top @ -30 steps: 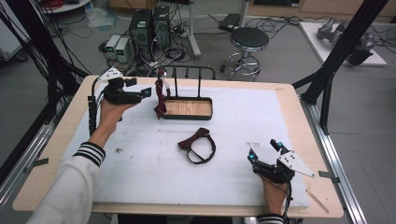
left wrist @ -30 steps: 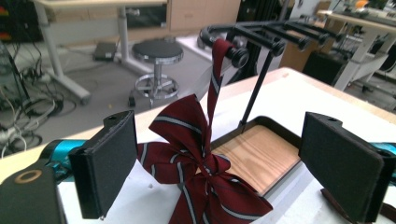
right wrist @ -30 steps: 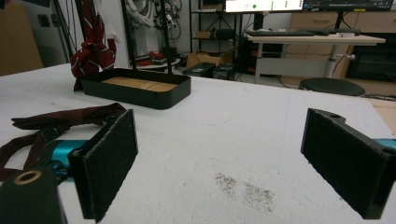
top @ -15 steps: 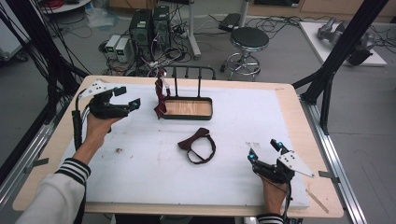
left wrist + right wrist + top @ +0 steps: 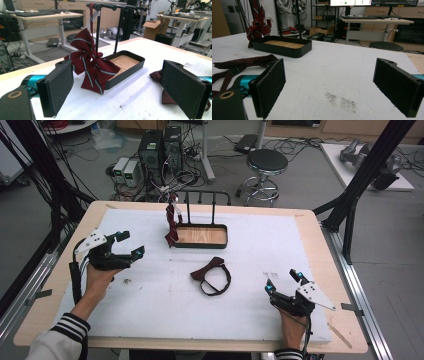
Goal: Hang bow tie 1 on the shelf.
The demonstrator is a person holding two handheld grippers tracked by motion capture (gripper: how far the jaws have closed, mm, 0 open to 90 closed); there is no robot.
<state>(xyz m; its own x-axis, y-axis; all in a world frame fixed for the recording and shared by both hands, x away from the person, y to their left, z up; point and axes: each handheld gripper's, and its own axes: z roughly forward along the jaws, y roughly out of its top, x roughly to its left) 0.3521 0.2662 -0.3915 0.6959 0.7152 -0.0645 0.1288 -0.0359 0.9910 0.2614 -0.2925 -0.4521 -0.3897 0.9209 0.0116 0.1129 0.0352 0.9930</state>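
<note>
From the high view you have two bow ties: a striped one [image 5: 171, 226] hanging from the black rack [image 5: 200, 200] at the far edge of the surface [image 5: 150, 305], and a plain dark red one [image 5: 211, 275] lying flat near the middle. One shallow black tray [image 5: 200, 244] with a wooden floor sits at the rack's foot. Your left claw [image 5: 131, 245] hovers by the left edge with its jaws apart, empty; your right claw [image 5: 282, 281] sits near the near right corner, jaws also apart and empty. The surface is a white, slightly rough sheet on a pale wooden board; beyond it lie a grey floor, a round stool [image 5: 267, 162], computer cases and loose cables.

In the left gripper view, the striped bow tie [image 5: 91, 66] shows glossy maroon cloth with thin pale stripes, draped over the rounded corner of the tray [image 5: 130, 68]; the plain tie [image 5: 162, 85] peeks out beside your right-hand pad. Both pads are flat, black and grainy.

In the right gripper view, the plain tie [image 5: 242, 63] lies crumpled with its strap looping, just beyond your left-hand pad; the tray [image 5: 284, 48] stands farther off. A grey smudge marks the surface between your pads.
</note>
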